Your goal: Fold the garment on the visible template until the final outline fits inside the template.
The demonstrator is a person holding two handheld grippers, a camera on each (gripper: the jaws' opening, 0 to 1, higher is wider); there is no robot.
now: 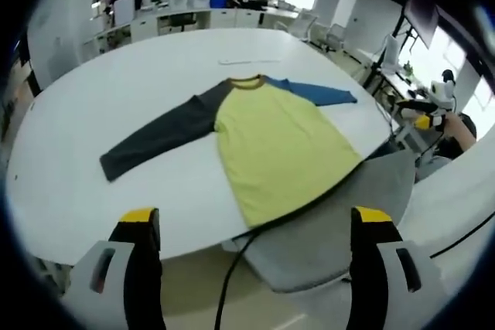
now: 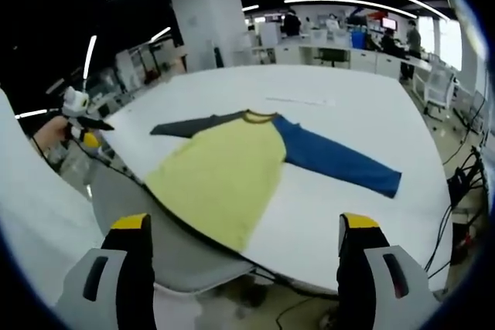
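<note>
So the shirt [image 1: 274, 144] is lying flat and fully spread on the big white table [image 1: 116, 106], nothing folded yet, and I honestly can't make out any template outline under it from here. Going left to right in the left gripper view: dark grey sleeve [image 1: 158, 135] stretched out toward the left, yellow body in the middle with its hem hanging close to the near table edge, blue sleeve [image 1: 321, 93] off to the right. A grey office chair [image 1: 340, 222] sits just under that near edge.

The left gripper [image 1: 255, 226] has its jaws wide apart with nothing in them, hovering off the table. Same for the right gripper [image 2: 244, 233], jaws spread and empty, looking at the shirt from the other side.

If it were me, I'd start with the sleeves: pinch each cuff, lift just enough to clear, lay it across the yellow part flat. Watch the hem near the edge so it doesn't slide off
</note>
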